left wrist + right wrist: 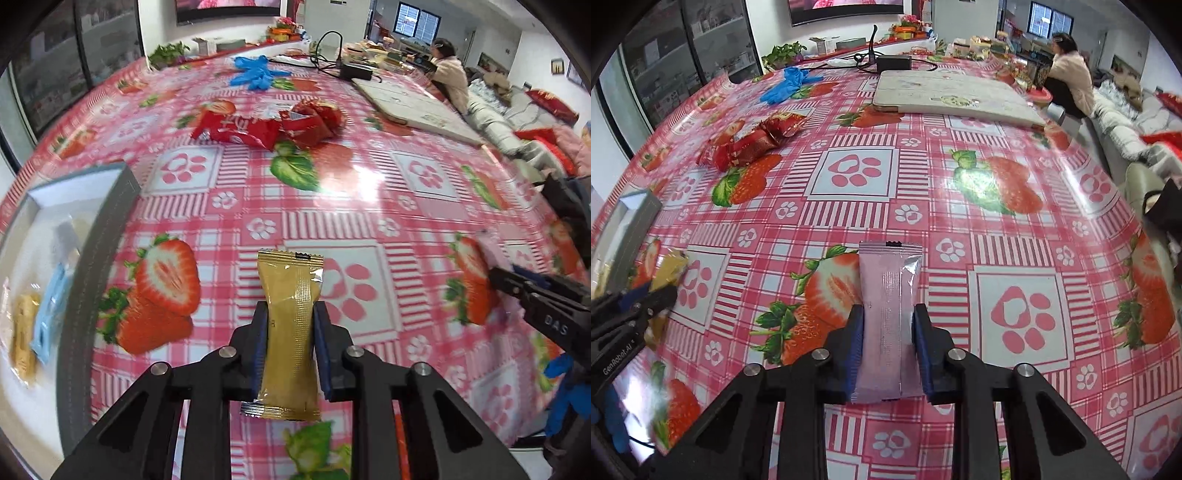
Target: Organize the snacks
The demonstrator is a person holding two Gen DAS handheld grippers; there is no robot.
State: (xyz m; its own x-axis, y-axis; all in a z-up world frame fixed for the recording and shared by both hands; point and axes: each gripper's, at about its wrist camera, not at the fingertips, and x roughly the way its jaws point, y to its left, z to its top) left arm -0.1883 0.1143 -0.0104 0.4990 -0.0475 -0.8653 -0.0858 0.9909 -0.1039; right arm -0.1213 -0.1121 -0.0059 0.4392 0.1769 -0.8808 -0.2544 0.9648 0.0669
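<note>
Left wrist view showed one gold snack packet point(291, 332) pinched upright between the blue pads of the left tongs point(290, 334), which were closed against its two sides, above the surface point(369, 206) with its strawberry-print cloth. Right wrist view showed one pink snack packet point(888, 325) gripped the same way by the right tongs point(888, 332), closed on its sides and held over the cloth. To the left of the gold packet stood one grey box point(99, 266), open at the top; inside it lay one light-blue packet point(50, 317) and one tan snack point(24, 339), side by side, though blur hid whatever else it held. Farther across the surface lay a small heap of red wrapped snacks point(266, 127), at least three, touching one another. Beyond them lay a bundle of blue gloves point(255, 72), one black power adapter point(356, 70) with its cable, and one pale flat pad point(413, 105).
</note>
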